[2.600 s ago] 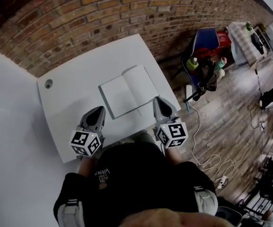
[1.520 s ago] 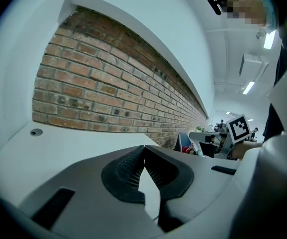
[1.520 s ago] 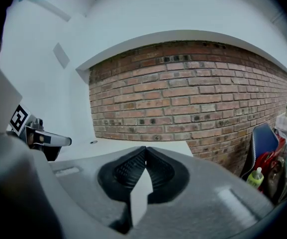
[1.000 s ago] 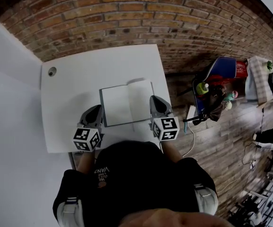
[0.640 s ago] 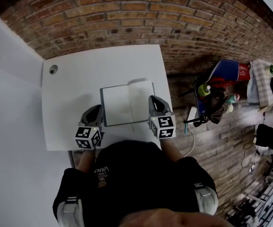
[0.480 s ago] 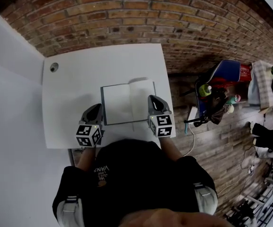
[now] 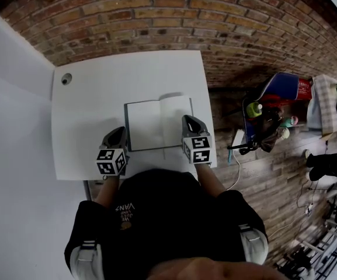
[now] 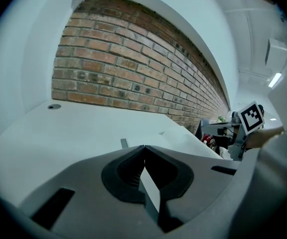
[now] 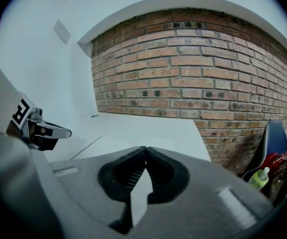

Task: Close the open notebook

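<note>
We note the open notebook (image 7: 158,123) lying flat on the white table (image 7: 92,98), near the front edge and right of centre, its pages blank. Just beside its front-left corner sits the left gripper (image 7: 119,132); over its front-right corner, the right gripper (image 7: 190,120). Both have jaws pressed together with nothing between them.

Our judgement: slide one closed tip under an outer cover edge and swing it over the spine, the other tip pinning the opposite page.

The shirt print (image 7: 125,210) is upside down and we cannot read it. The cubes (image 7: 110,160) carry square markers only.
</note>
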A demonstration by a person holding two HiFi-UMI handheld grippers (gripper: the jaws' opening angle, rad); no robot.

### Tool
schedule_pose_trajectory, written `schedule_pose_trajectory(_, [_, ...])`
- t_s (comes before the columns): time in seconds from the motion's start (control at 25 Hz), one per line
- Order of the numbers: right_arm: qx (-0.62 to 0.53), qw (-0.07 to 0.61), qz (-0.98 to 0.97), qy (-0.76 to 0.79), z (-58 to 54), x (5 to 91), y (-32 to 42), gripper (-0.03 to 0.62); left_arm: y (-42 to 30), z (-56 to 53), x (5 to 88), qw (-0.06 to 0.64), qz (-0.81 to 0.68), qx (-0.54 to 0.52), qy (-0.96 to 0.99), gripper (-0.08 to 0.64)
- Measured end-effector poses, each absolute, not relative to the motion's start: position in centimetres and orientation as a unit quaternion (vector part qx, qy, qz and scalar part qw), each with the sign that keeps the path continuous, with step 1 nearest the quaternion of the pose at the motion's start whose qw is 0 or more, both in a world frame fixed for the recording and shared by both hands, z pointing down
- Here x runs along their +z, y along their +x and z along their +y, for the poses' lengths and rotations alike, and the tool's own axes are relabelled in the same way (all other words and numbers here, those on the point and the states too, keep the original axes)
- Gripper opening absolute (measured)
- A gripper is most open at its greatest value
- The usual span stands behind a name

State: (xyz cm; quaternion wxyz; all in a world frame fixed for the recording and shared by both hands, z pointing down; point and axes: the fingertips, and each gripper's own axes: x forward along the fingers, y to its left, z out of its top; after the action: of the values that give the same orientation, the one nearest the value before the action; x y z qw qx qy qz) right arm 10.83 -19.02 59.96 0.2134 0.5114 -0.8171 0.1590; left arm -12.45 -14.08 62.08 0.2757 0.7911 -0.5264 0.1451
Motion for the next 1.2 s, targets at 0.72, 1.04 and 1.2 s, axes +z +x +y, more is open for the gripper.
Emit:
schedule_pose_trajectory(0.72, [0.178,0.257,-0.807,0.501,-19.2,63.9,10.9,-0.002,-13.3,-14.9,66.9,0.352,-0.528,0.178,0.752,0.012])
schedule_pose_trajectory(1.04, [0.189,0.276,-0.8,0.498,-19.2,65.1,11.1,-0.002,-13.3,-14.7,68.1,0.37,-0.522,0.187,0.745,0.012])
schedule_pose_trajectory(1.2, [0.191,0.276,-0.799,0.499,-19.3,65.6,11.1,-0.002,-13.1,-14.7,68.4,0.378,-0.517,0.188,0.744,0.013])
